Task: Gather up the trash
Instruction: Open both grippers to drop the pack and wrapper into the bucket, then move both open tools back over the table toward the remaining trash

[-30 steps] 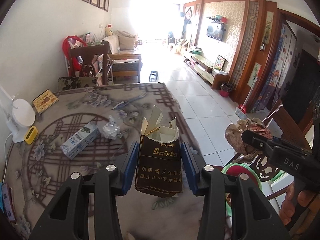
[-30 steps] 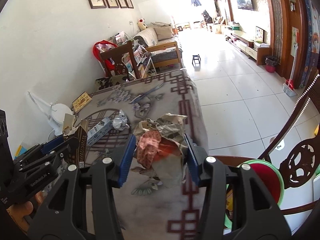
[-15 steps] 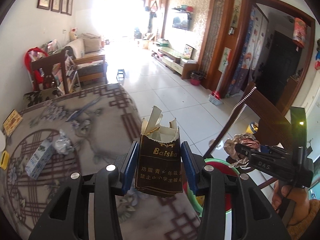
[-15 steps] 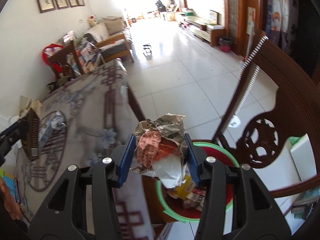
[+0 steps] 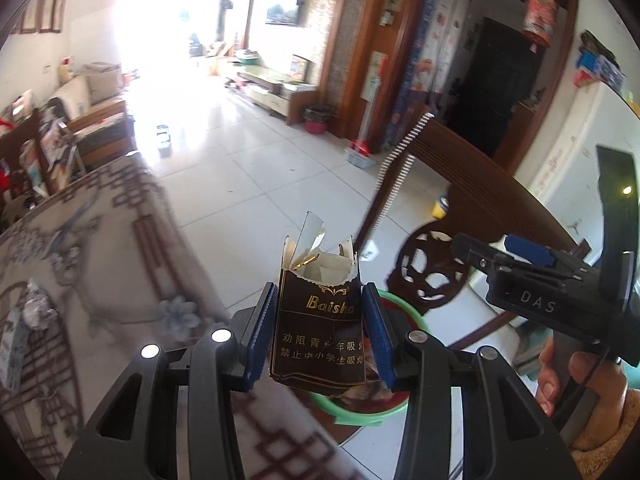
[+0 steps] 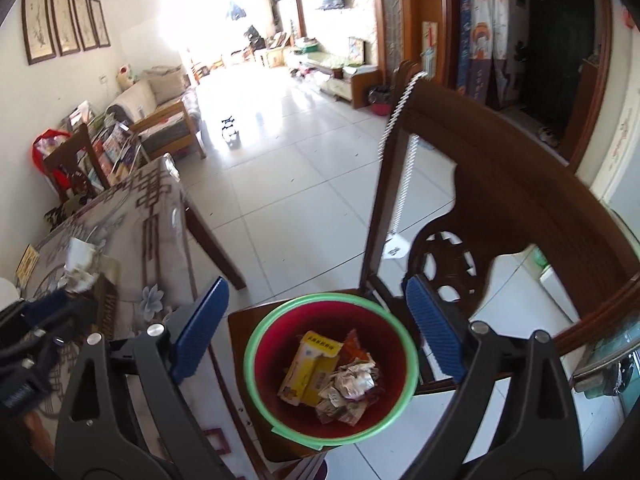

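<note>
Clamping a torn brown cigarette pack (image 5: 320, 332), the left gripper (image 5: 320, 336) hangs just above the red bin's (image 6: 384, 344) green rim. Directly over that bin, the right gripper (image 6: 316, 332) is spreading its jaws with nothing between them. Crumpled wrappers (image 6: 352, 380) and a yellow carton (image 6: 308, 368) lie inside the bin.

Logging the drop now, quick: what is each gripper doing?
Left gripper: closed on the brown cigarette pack.
Right gripper: jaws opening, nothing between them, above the red bin of trash.
</note>
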A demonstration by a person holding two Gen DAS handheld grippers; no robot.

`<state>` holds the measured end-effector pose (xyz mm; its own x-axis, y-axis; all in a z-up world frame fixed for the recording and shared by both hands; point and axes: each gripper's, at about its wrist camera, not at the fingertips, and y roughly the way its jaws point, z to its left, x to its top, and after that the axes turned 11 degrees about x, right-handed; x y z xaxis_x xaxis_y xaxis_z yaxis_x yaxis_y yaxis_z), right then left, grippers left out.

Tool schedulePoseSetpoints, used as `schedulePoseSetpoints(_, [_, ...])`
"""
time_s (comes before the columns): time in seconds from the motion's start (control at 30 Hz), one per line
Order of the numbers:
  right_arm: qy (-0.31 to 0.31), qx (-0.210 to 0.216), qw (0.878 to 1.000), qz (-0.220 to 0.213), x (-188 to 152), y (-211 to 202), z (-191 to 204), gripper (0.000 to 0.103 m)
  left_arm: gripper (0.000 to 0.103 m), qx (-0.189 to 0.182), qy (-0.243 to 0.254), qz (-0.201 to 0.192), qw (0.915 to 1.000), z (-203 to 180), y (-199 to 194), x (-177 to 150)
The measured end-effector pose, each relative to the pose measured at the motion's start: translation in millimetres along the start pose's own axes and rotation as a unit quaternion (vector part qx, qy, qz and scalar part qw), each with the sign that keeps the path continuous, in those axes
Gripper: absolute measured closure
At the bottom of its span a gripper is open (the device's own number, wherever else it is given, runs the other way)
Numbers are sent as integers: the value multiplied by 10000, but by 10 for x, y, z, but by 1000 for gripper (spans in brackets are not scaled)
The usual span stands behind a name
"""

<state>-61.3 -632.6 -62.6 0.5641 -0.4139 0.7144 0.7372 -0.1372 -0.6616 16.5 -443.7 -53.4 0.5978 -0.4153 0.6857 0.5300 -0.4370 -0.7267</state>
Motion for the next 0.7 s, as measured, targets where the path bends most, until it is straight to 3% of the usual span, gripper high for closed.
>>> schedulePoseSetpoints(0.1, [134, -241, 9994, -209, -5, -211, -157, 14, 54, -322, 248, -42, 9992, -249, 85, 51])
schedulePoseSetpoints(0.13, [204, -313, 9990, -261, -10, -275, -215, 14, 38, -392, 344, 24, 9986, -334, 131, 73])
schedulePoseSetpoints(0.17, [270, -368, 9985, -300, -14, -329, -263, 14, 32, -385, 379, 27, 9985, -386, 144, 84])
schedulePoseSetpoints(0.3, [358, -499, 9974, -373, -53, -456, -322, 13, 30, -398, 295, -134, 9987, -343, 29, 53])
schedulePoseSetpoints(0.4, [410, -415, 9977, -337, -94, -429, -263, 13, 30, -181, 173, -217, 9994, -116, -94, -19])
schedulePoseSetpoints(0.53, [246, -114, 9995, -179, -125, -247, 42, 13, 30, 390, -174, -264, 9987, 395, -243, -177])
schedulePoseSetpoints(0.7, [-63, 395, 9992, 33, -141, -24, 574, 13, 30, 1255, -874, -139, 9881, 1311, -373, -457])
